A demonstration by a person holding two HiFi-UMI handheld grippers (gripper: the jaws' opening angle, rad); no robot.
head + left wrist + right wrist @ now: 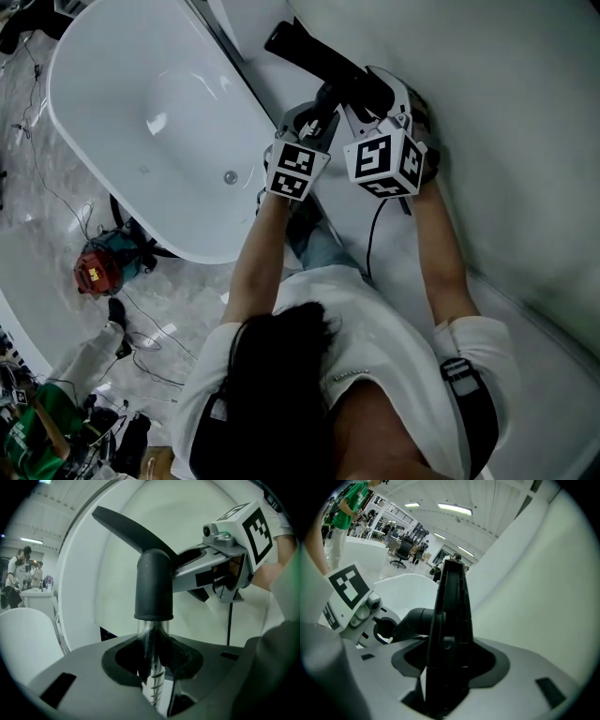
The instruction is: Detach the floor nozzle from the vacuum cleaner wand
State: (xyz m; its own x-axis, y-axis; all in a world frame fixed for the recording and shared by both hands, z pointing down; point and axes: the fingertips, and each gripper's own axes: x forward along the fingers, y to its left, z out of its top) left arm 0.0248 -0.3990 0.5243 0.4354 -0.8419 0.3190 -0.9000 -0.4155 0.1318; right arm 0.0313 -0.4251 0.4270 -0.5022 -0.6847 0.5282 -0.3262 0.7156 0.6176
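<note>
The black nozzle (314, 54) is held up between both grippers, above the edge of the bathtub. In the left gripper view its flat blade (119, 527) slants up to the left from a black collar (153, 588), and a clear tube with a spiral inside (151, 639) comes out below the collar. My left gripper (152, 667) is shut on that clear tube. My right gripper (447, 667) is shut on the flat nozzle (452, 606), seen edge-on. The two grippers (309, 122) (375, 103) sit close side by side.
A white bathtub (202, 248) lies to the left and a white panel (506, 141) to the right. A red device (97, 270) and loose cables lie on the glossy floor. A person in green (33, 427) stands at the lower left.
</note>
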